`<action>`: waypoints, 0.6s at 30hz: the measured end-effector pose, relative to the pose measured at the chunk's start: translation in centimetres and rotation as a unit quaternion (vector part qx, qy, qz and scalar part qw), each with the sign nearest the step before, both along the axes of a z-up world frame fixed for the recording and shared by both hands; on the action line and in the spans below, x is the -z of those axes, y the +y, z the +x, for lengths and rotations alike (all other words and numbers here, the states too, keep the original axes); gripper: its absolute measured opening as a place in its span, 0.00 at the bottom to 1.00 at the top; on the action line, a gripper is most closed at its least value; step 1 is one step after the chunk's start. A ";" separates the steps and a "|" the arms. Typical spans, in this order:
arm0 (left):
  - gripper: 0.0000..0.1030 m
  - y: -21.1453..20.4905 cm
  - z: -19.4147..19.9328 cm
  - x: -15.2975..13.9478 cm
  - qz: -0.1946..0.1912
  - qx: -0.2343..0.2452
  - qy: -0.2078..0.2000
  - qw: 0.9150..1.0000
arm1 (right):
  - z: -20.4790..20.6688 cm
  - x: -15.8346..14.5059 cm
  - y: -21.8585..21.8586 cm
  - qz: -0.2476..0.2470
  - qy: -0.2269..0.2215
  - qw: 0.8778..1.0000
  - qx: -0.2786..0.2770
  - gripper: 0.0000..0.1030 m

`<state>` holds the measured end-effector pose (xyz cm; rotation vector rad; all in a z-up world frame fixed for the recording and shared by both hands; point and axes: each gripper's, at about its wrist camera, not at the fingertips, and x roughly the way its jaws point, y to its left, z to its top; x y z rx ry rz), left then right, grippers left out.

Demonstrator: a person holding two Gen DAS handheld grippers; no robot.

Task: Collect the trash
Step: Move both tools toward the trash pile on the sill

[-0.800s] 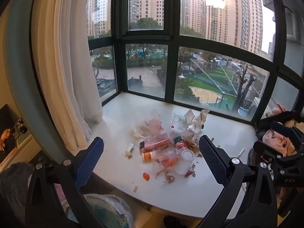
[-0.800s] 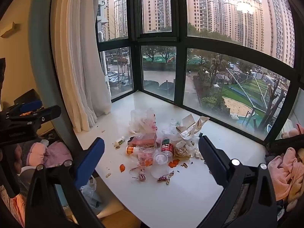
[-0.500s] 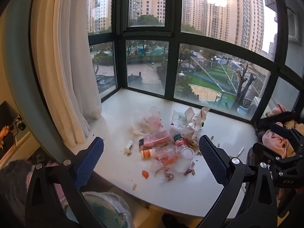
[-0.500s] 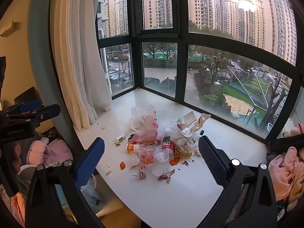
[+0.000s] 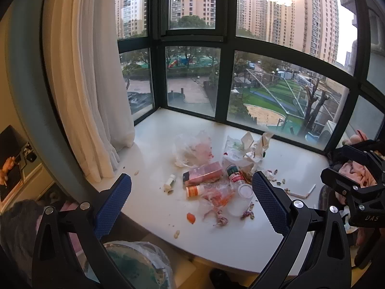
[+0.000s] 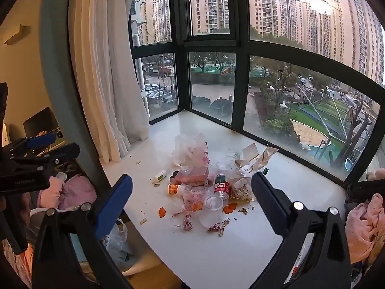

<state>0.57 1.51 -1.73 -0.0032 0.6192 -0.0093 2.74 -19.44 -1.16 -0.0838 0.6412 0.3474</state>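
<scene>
A heap of trash lies on the white window sill (image 5: 154,144): a pink box (image 5: 204,177), a red-label bottle (image 5: 234,174), an orange-capped bottle (image 5: 193,191), a clear cup (image 5: 240,198), a thin plastic bag (image 5: 192,149), torn paper packaging (image 5: 255,147) and a small white bottle (image 5: 170,180). My left gripper (image 5: 191,200) is open and empty, held back from the sill. My right gripper (image 6: 191,200) is open and empty too, facing the same heap: pink box (image 6: 195,174), red-label bottle (image 6: 221,186), cup (image 6: 211,208).
A bin lined with a plastic bag (image 5: 134,262) stands on the floor below the sill's front edge; it also shows in the right wrist view (image 6: 115,240). A white curtain (image 5: 91,84) hangs at the left. Pink clothes (image 6: 363,226) lie at the right. Peel bits and nuts (image 5: 190,217) dot the sill.
Both grippers have drifted slightly closer to the sill and tilted a little; the trash sits slightly higher in view. Nothing was taken hold of.
</scene>
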 end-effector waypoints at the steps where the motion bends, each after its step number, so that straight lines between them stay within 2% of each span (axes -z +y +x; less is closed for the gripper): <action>1: 0.94 -0.1 0.1 0.0 -0.002 0.008 0.001 1.000 | 0.0 0.0 0.0 -0.001 0.000 1.000 0.000 0.94; 5: 0.94 -0.3 0.1 0.4 -0.025 0.033 0.008 0.999 | 0.6 0.2 0.1 -0.004 0.005 1.000 0.000 0.94; 18: 0.94 -0.8 0.4 0.7 -0.016 0.038 0.013 0.999 | 1.2 0.3 0.1 -0.010 0.009 1.000 0.002 0.94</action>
